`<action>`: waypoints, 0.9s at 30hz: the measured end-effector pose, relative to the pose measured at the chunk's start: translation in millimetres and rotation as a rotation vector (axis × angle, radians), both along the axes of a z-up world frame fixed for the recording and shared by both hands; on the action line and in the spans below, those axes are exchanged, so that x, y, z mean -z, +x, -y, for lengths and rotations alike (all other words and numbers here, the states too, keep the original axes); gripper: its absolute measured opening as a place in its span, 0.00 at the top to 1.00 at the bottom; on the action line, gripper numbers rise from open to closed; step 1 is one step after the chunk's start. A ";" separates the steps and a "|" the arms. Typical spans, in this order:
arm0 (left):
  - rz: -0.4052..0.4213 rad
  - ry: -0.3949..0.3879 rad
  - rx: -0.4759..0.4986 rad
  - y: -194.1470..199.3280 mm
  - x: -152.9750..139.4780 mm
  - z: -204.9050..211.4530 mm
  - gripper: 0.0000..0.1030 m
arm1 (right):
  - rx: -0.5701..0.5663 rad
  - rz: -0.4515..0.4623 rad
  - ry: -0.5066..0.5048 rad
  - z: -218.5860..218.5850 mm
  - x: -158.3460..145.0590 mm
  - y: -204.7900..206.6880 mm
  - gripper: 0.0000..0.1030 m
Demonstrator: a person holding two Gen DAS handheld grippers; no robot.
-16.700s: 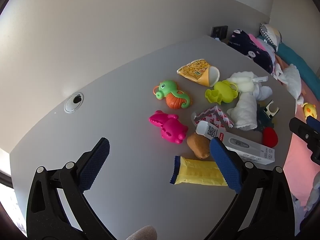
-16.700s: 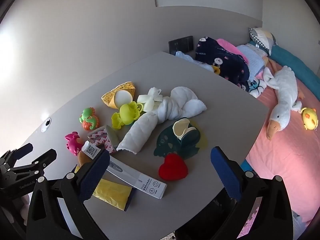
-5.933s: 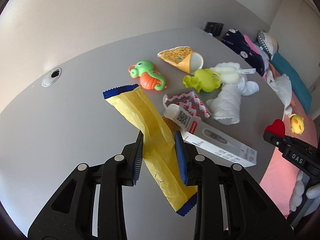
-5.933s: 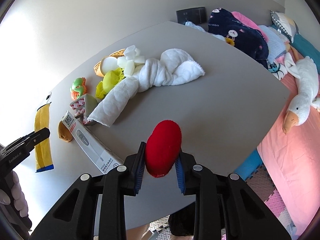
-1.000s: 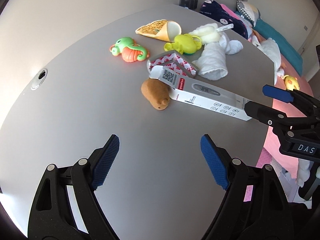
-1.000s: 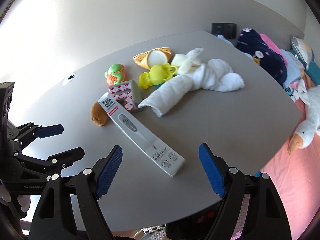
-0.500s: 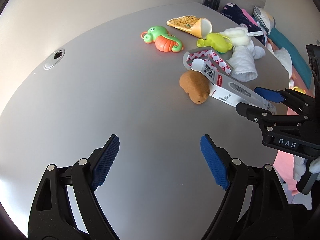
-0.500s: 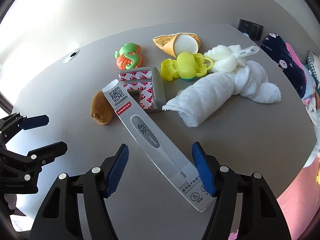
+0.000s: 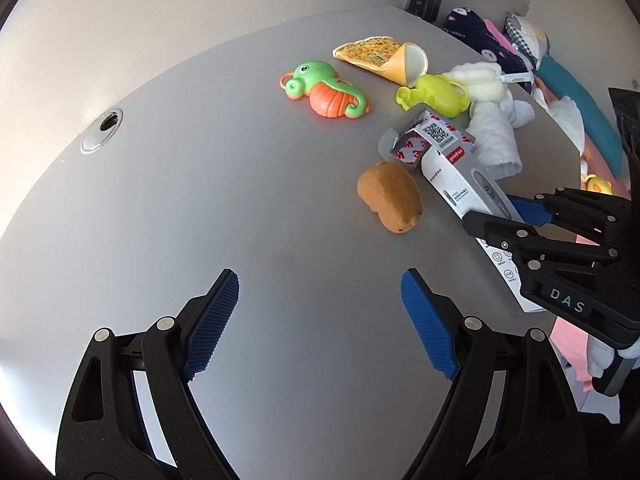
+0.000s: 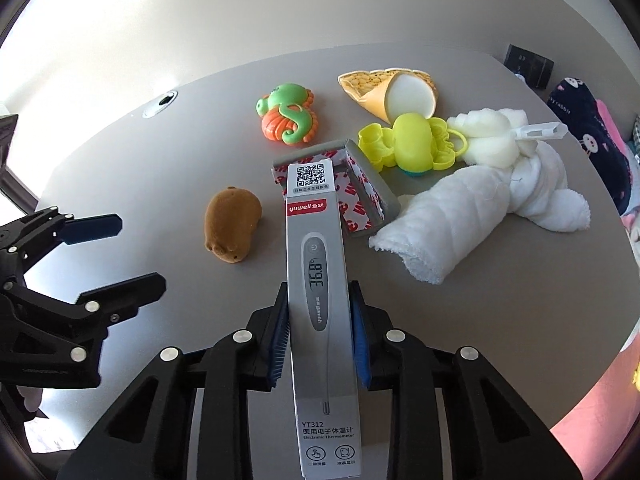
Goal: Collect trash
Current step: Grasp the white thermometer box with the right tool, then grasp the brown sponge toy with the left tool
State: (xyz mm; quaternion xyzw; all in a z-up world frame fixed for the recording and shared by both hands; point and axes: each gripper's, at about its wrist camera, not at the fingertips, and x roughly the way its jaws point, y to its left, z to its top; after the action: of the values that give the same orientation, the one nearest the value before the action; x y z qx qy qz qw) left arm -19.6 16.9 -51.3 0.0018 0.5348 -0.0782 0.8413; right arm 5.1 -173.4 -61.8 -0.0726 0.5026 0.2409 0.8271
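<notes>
My right gripper (image 10: 319,332) is shut on a long grey thermometer box (image 10: 318,276), its blue pads pressed against both long sides. The box also shows in the left wrist view (image 9: 460,176), where the right gripper (image 9: 516,220) clamps it. The box's far end rests on a red-and-white printed wrapper (image 10: 360,196). A yellow cone-shaped snack wrapper (image 10: 384,88) lies farther back. My left gripper (image 9: 320,320) is open and empty over bare table; it also shows in the right wrist view (image 10: 104,256).
A brown plush toy (image 10: 232,230) lies left of the box. A green-orange seahorse toy (image 10: 290,118), a yellow toy (image 10: 412,146), a white sponge brush (image 10: 492,136) and a rolled white towel (image 10: 460,212) lie behind. The grey table (image 9: 200,184) ends at the right, beside a bed.
My right gripper has moved onto the thermometer box and shut on it. My left gripper stays open and has shifted slightly.
</notes>
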 end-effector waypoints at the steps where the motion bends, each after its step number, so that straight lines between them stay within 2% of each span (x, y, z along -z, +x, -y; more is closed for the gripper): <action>1: 0.003 -0.001 0.008 2.6 -0.7 3.5 0.22 | 0.008 0.009 0.012 2.8 -5.6 -0.9 0.72; 9: 0.022 -0.007 0.078 21.6 -2.6 29.2 0.22 | 0.088 0.065 0.068 27.6 -43.4 -0.1 0.72; 14: 0.037 -0.010 0.098 33.8 1.2 40.4 0.22 | 0.142 0.065 0.078 44.9 -47.2 2.1 0.72; 18: 0.017 -0.010 0.066 45.9 10.1 42.6 0.23 | 0.180 0.061 0.079 57.0 -46.8 3.4 0.71; 22: -0.020 -0.022 0.032 50.1 18.5 37.3 0.44 | 0.211 0.061 0.084 64.6 -46.8 3.6 0.71; 24: -0.009 -0.017 0.024 50.4 17.7 36.2 0.49 | 0.220 0.055 0.086 65.8 -46.0 3.5 0.71; 26: -0.001 -0.020 0.018 50.6 17.0 34.9 0.64 | 0.227 0.048 0.090 67.1 -45.4 2.7 0.71; 27: 0.003 -0.023 0.018 49.9 16.5 34.4 0.66 | 0.231 0.048 0.090 67.4 -45.4 2.1 0.71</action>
State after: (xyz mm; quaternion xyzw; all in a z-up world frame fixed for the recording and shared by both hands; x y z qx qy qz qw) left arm 30.4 -17.5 -67.8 -0.0030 0.5325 -0.0918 0.8414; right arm 7.2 -240.9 -16.4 0.0170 0.4763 0.1646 0.8636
